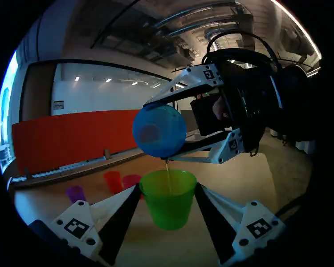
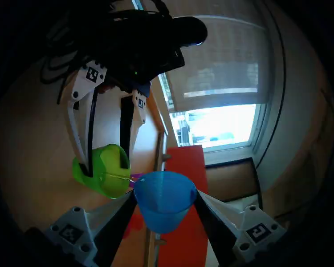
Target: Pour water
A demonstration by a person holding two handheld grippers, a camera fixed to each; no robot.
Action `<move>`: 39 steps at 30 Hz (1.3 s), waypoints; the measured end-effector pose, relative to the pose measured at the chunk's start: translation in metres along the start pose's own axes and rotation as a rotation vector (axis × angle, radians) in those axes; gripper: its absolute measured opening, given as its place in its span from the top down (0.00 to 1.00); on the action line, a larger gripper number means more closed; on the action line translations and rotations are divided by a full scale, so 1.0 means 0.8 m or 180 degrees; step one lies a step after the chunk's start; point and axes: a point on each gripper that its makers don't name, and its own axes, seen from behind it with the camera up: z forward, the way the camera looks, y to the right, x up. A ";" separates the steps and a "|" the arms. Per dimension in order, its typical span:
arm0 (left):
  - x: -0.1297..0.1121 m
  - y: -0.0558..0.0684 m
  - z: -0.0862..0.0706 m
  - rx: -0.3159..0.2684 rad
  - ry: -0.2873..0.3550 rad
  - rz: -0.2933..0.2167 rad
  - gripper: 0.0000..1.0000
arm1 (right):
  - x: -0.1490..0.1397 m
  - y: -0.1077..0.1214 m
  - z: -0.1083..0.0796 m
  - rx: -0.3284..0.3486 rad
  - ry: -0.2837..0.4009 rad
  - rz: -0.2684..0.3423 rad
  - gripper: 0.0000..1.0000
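Right claw (image 2: 165,196) is closed on the blue cup (image 1: 159,131), one finger pressed to each side of its wall. Left claw (image 1: 168,191) grips the green cup (image 1: 169,207) the same way, with both fingers against it.

What matters for the next move is how the blue cup's lip sits over the green cup's mouth. In the left gripper view the blue cup hangs directly above the green one. It is tipped so far that its long axis lies close to level, with its base turned toward the camera and its lowest edge over the middle of the green rim. A thin stream of water (image 1: 168,175) drops from that edge straight into the green cup, which stands upright with its mouth open to the pour. The lip and the rim are near each other but apart.

The right gripper view shows the same pairing from the other side, with the green cup just beside and slightly above the blue cup's rim (the fisheye bends this, so trust the other view for height). I cannot tell whether the green cup rests on the surface (image 1: 98,192) or is held just off it, since its base is dim.

A red cup (image 1: 113,180), a pink cup (image 1: 132,180) and a purple cup (image 1: 75,194) stand farther back, well clear of the pour.

My judgement is that the pouring is under way, and any further tilt of the right claw should hold the lip over the centre of the rim.
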 end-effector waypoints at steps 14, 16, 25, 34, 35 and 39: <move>-0.001 0.000 0.000 0.0001 0.0000 -0.0002 0.13 | 0.002 -0.002 -0.003 -0.0003 -0.0010 -0.0134 0.09; -0.001 0.000 0.000 0.0002 0.0001 -0.0003 0.13 | 0.001 -0.002 -0.004 -0.0008 -0.0013 -0.0164 0.09; -0.002 -0.001 0.000 0.0003 -0.0002 -0.0005 0.13 | 0.003 -0.005 -0.006 -0.0007 -0.0019 -0.0270 0.09; -0.003 0.000 0.000 0.0000 -0.0008 -0.0005 0.13 | 0.005 -0.012 -0.009 0.0014 -0.0037 -0.0360 0.09; -0.003 0.000 0.000 0.0000 -0.0009 -0.0006 0.13 | 0.006 -0.013 -0.009 0.0014 -0.0037 -0.0367 0.09; -0.004 0.000 0.001 -0.0002 -0.0012 -0.0005 0.13 | 0.007 -0.014 -0.011 0.0009 -0.0046 -0.0417 0.09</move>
